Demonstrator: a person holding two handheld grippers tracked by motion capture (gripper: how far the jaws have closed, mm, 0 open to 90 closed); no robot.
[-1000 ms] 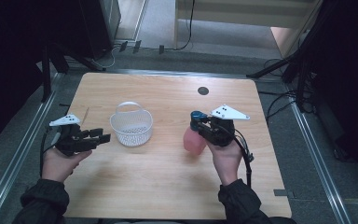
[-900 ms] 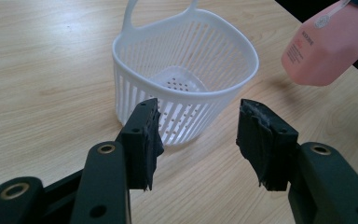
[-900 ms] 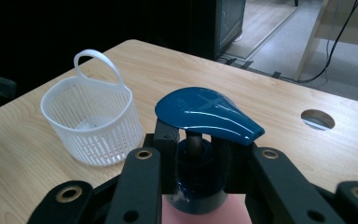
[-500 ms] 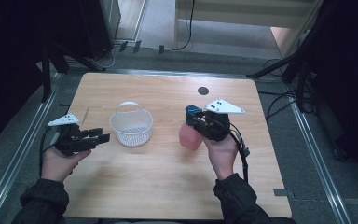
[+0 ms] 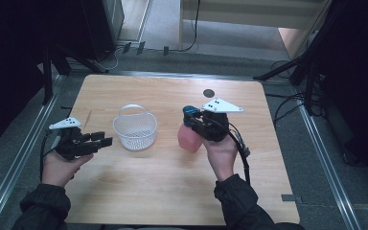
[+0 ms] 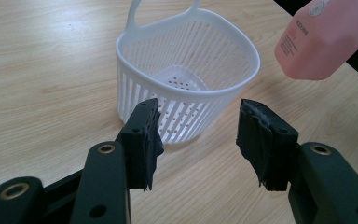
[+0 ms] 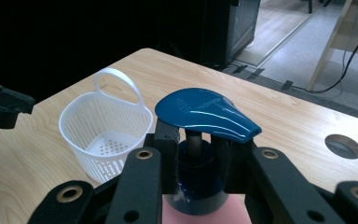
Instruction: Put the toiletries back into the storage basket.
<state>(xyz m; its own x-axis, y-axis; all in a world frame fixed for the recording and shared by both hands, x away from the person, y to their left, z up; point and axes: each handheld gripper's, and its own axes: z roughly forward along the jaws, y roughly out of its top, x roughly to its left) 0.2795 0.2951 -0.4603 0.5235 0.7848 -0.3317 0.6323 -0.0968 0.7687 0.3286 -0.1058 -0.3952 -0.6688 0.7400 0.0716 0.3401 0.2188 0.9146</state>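
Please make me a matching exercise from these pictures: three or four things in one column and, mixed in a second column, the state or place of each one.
Things:
1. basket
2. pink bottle
3. left tool
4. round hole

States or places:
A. shut in the right tool, held off the table
B. open, holding nothing
C. standing on the table with nothing inside
D. in the tabletop near the far edge

Pairs: 1-C, 2-A, 3-B, 4-D
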